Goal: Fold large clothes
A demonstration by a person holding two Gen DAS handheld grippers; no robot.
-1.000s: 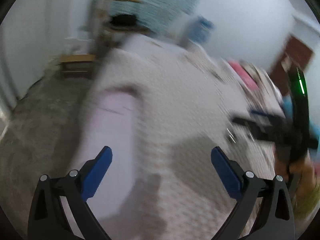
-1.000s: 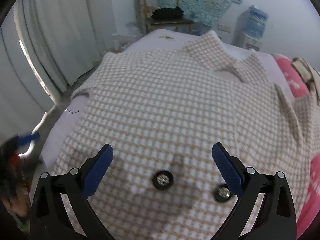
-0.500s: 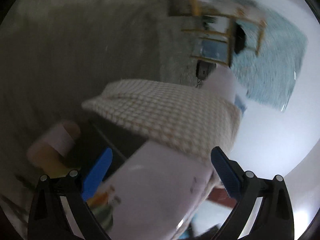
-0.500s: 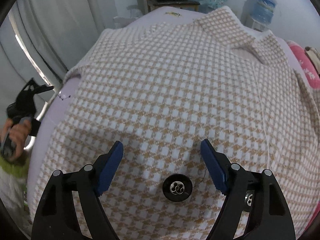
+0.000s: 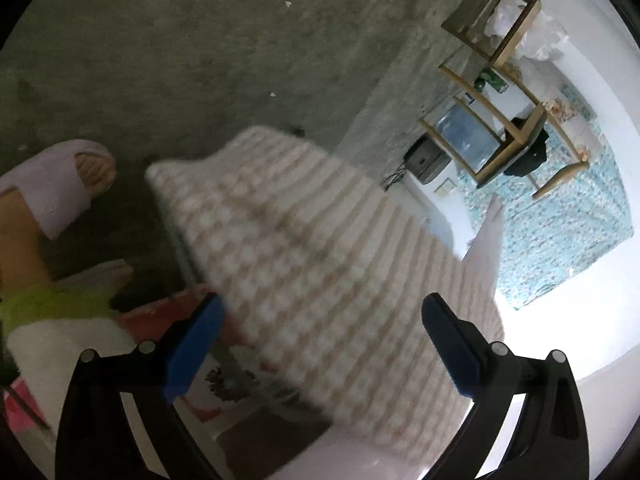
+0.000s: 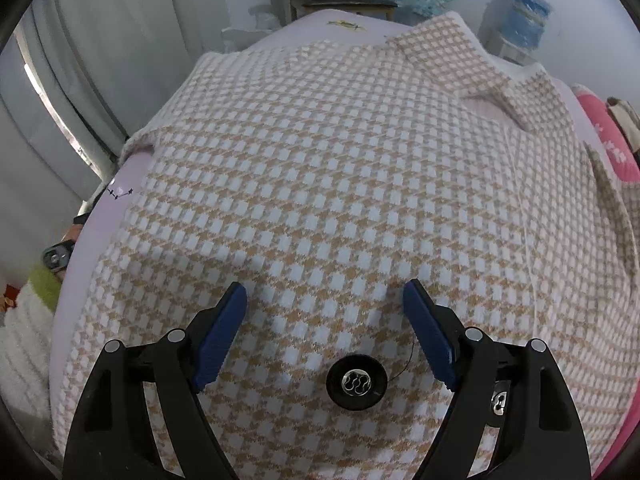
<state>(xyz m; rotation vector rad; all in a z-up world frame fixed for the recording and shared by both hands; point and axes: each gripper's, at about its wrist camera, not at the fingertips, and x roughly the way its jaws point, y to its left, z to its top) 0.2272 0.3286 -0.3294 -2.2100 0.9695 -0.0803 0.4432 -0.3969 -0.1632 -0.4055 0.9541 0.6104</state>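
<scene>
A large tan-and-white checked coat [image 6: 340, 184] lies spread flat over the bed, collar at the far end, with a black button [image 6: 357, 382] near its front edge. My right gripper [image 6: 325, 292] is open, its blue fingers [image 6: 218, 336] low over the cloth on either side of the button. In the left wrist view a blurred part of the same coat [image 5: 304, 264] hangs over the bed's side towards the floor. My left gripper [image 5: 320, 308] is open and empty, close above that hanging part.
A pale lilac sheet [image 6: 100, 220] covers the bed. A pink pillow [image 6: 612, 148] lies at the right. The grey floor [image 5: 200, 60], the person's slippered foot [image 5: 60, 184], wooden chairs [image 5: 500, 12] and a water dispenser [image 6: 516, 24] stand around the bed.
My right gripper has come down and forward onto the coat and its jaws have narrowed a little. My left gripper has swung from over the bed to its side, facing the floor.
</scene>
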